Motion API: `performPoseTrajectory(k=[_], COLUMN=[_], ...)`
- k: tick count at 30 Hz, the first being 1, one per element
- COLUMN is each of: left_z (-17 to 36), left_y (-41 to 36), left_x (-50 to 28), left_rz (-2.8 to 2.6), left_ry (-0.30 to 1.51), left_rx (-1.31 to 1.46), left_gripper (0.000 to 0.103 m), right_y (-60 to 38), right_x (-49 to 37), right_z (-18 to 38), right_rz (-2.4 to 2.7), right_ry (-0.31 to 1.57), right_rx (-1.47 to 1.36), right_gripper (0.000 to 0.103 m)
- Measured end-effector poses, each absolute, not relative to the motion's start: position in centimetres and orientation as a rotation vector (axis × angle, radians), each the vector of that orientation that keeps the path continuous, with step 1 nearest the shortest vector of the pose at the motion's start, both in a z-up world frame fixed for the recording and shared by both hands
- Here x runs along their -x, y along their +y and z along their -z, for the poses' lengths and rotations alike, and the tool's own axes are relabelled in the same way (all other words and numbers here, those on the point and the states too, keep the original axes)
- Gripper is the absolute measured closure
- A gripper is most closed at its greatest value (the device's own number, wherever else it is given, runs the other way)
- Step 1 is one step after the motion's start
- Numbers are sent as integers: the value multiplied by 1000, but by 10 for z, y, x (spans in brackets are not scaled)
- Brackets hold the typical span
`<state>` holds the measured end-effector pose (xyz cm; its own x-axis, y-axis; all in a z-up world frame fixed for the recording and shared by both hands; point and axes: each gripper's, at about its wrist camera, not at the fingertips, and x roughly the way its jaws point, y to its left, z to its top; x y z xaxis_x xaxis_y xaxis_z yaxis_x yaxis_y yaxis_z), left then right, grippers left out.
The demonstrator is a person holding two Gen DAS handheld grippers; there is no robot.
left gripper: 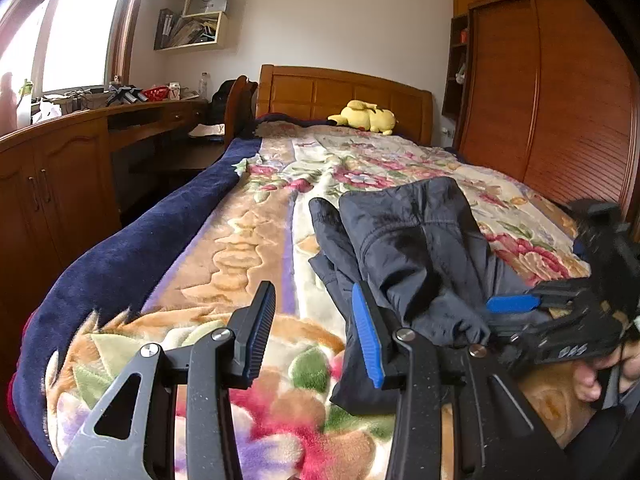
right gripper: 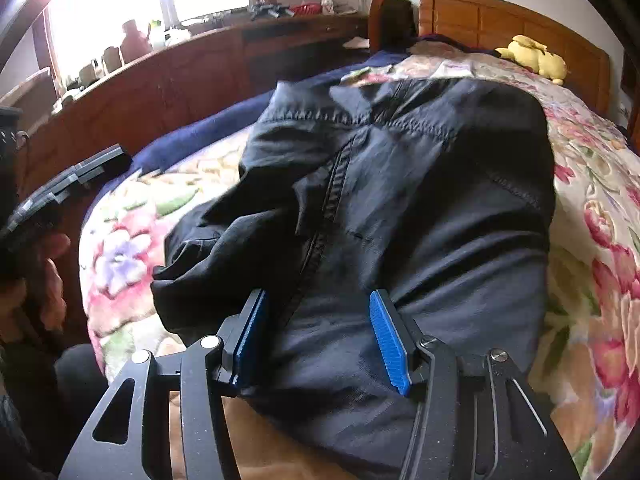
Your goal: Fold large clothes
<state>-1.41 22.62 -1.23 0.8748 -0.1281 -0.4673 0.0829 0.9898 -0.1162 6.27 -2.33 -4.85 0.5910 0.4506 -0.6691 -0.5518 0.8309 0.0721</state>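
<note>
A dark navy jacket (left gripper: 416, 240) lies bunched on the floral blanket (left gripper: 248, 240) of the bed. My left gripper (left gripper: 316, 320) is open and empty, just left of the jacket's near edge, its right finger touching the cloth. In the right wrist view the jacket (right gripper: 400, 184) fills the middle. My right gripper (right gripper: 320, 332) is open with its jaws spread over the jacket's near part, cloth lying between them. The right gripper also shows in the left wrist view (left gripper: 516, 304), at the jacket's right side.
A yellow plush toy (left gripper: 364, 117) lies by the wooden headboard (left gripper: 344, 92). A wooden desk with clutter (left gripper: 100, 120) runs along the left under the window. A wooden wardrobe (left gripper: 560, 100) stands at the right. A navy blanket edge (left gripper: 132, 248) hangs off the bed's left side.
</note>
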Motion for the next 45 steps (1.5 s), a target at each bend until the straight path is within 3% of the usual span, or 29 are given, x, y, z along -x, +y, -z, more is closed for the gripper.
performPoseTrajectory(k=[4,7,15,27,30,32,35,45], left_z=[12,12,10,29,28,29,28,20], left_y=[220,212,170,151,151,150,151,168], left_x=[-2,-20,-79,-122,-123,-123,-119,-106], left_rz=[120,179,204,249,293,315,323,282], left_ry=[519,553,651,753,749,745,729,725], left_rx=[82,105,-34,-115,-106,-113,-124,-147], left_gripper=[62,62,62,62,73,87,96,96], right_y=[-52,-78,-123,-133,-134,-136,-139,-125], right_x=[-52,-68,-144,-190,-196,-199,-205,-203], right_z=[31,26,48,51,56,55,59,56], right_rz=[-565,-496,-365,-449,-462,-468,-471,-450], right_ry=[662,635,685,724,731,735,741,732], right_rx=[116,130,94,-17,-24,-35,-56,-33], right_gripper=[47,41,39,39,37,36,34,32])
